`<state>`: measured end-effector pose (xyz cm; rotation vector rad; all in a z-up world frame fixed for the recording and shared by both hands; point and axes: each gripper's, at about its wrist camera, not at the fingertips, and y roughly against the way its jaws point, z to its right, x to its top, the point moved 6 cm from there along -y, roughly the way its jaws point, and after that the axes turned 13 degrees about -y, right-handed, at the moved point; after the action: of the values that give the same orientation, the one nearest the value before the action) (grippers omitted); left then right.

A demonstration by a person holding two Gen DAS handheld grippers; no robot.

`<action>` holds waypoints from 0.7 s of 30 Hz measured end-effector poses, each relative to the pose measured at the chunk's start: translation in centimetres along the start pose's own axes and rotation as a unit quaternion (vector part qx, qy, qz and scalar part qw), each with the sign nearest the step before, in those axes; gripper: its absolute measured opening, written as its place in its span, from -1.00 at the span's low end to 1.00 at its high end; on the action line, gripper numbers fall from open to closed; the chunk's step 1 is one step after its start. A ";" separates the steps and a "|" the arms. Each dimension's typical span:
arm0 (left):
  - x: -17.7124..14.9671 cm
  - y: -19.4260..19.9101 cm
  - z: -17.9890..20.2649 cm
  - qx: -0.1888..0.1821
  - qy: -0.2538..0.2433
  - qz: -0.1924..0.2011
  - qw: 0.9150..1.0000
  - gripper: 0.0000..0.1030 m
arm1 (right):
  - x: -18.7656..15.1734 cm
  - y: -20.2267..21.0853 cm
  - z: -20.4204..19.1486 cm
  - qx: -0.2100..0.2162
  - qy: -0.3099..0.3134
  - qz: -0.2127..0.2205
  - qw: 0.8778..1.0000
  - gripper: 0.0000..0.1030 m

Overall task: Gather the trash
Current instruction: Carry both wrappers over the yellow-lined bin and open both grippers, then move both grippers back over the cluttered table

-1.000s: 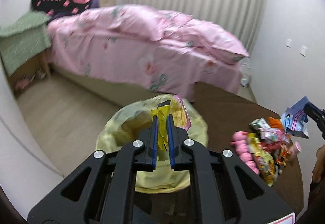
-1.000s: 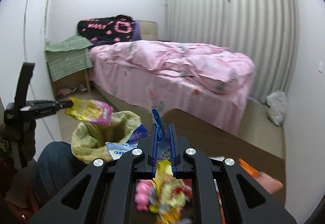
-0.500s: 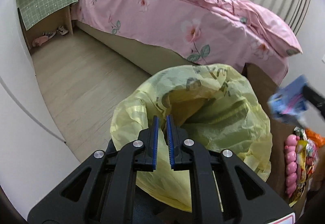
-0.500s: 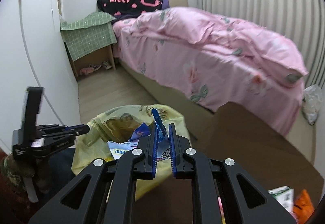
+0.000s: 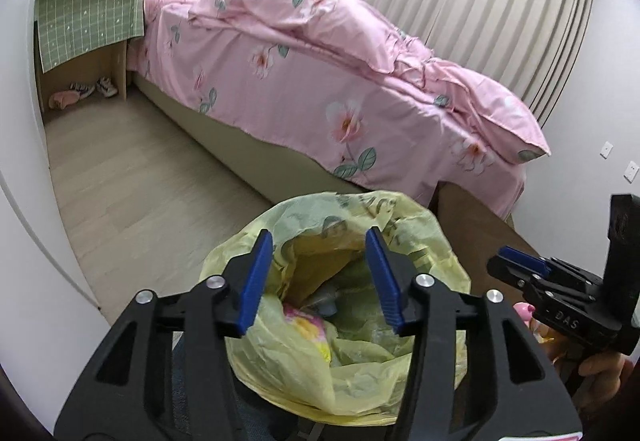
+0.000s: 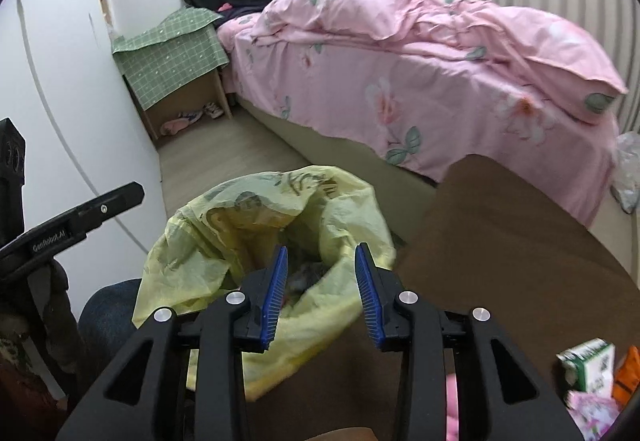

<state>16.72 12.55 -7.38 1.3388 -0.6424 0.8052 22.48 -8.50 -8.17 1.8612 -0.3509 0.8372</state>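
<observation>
A yellow trash bag (image 5: 360, 337) stands open beside the brown table; it also shows in the right wrist view (image 6: 224, 241). A pink and yellow wrapper (image 5: 308, 329) lies inside it with other trash. My left gripper (image 5: 318, 281) is open and empty just above the bag's mouth. My right gripper (image 6: 320, 289) is open and empty over the bag's near rim; it also shows at the right of the left wrist view (image 5: 516, 261). Loose packets (image 6: 588, 365) lie on the table at the lower right.
The brown table (image 6: 500, 249) lies to the right of the bag. A bed with a pink floral duvet (image 5: 340, 81) fills the far side. A bedside stand under a green cloth (image 5: 88, 17) stands at the far left. Wood floor (image 5: 140, 177) lies between.
Both grippers have opened over the bag. The yellow wrapper has left the left gripper and the blue packet has left the right gripper; both grippers now hold nothing.
</observation>
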 end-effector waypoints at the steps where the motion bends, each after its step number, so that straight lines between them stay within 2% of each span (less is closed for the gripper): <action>1: 0.1 0.1 0.2 -0.002 -0.001 0.002 1.000 -0.05 | 0.0 0.5 0.3 -0.006 0.000 0.005 1.000 -0.31; 5: 0.1 0.5 2.5 -0.024 -0.020 0.003 1.000 0.02 | -0.9 4.0 2.0 -0.021 -0.006 0.033 0.999 -0.16; 7: 0.0 0.7 4.0 -0.040 -0.030 0.004 0.999 0.03 | -1.7 6.2 3.1 -0.022 -0.013 0.047 0.999 -0.01; 11: -0.3 1.0 8.5 -0.084 -0.064 0.004 0.994 0.04 | -3.7 9.8 5.6 -0.032 -0.031 0.051 0.998 0.01; 16: -0.9 1.2 13.9 -0.140 -0.107 -0.001 0.984 0.04 | -7.0 15.0 10.2 -0.107 -0.033 0.071 0.991 0.01; 21: -2.2 0.8 19.7 -0.194 -0.144 -0.021 0.970 0.04 | -9.7 19.3 15.7 -0.190 -0.069 0.092 0.975 0.01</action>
<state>15.63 -7.20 -6.03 1.1095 -0.9453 0.4216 10.43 -32.17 -5.31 1.5449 -0.7288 0.7060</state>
